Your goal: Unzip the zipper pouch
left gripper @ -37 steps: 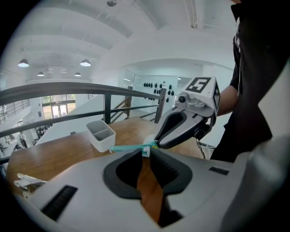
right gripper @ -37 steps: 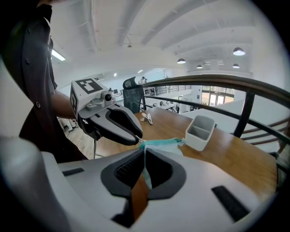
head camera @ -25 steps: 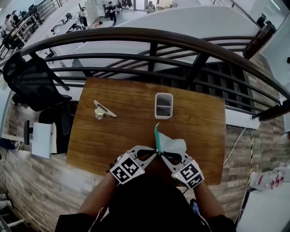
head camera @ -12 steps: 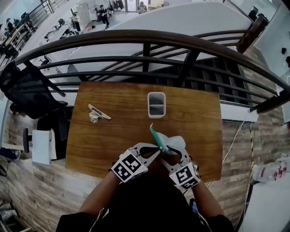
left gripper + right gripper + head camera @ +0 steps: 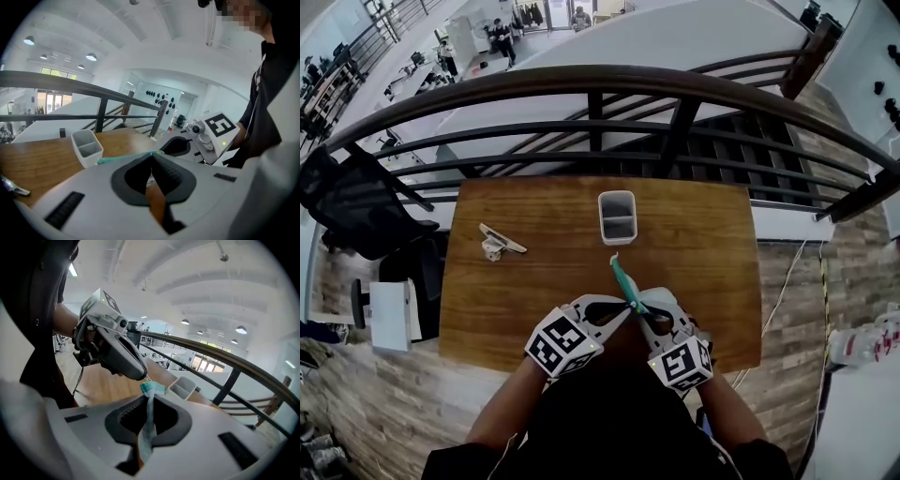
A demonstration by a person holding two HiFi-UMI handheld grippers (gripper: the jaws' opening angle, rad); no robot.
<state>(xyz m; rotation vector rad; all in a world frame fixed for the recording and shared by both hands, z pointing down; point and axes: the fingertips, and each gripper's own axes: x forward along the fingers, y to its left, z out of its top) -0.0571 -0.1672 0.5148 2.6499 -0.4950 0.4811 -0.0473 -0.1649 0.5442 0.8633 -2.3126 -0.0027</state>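
Mostly the brown table [image 5: 534, 291] lies bare, its far edge under a dark railing [image 5: 581, 80]. A grey bin [image 5: 616, 216] stands mid-table, with a small clip [image 5: 499, 241] to the left. Near the front edge, the zipper pouch [image 5: 621, 277] is held up between both tools. The right tool [image 5: 149, 397] is closing tight on its teal edge, and the left tool [image 5: 151, 157] is pressed together, seemingly on it too.

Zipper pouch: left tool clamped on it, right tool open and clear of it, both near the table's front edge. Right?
Not quite. The right tool isn't open. The right gripper view shows its jaws closed on the zipper pouch. The rest holds: the left tool is clamped on it, and both are near the table's front edge.
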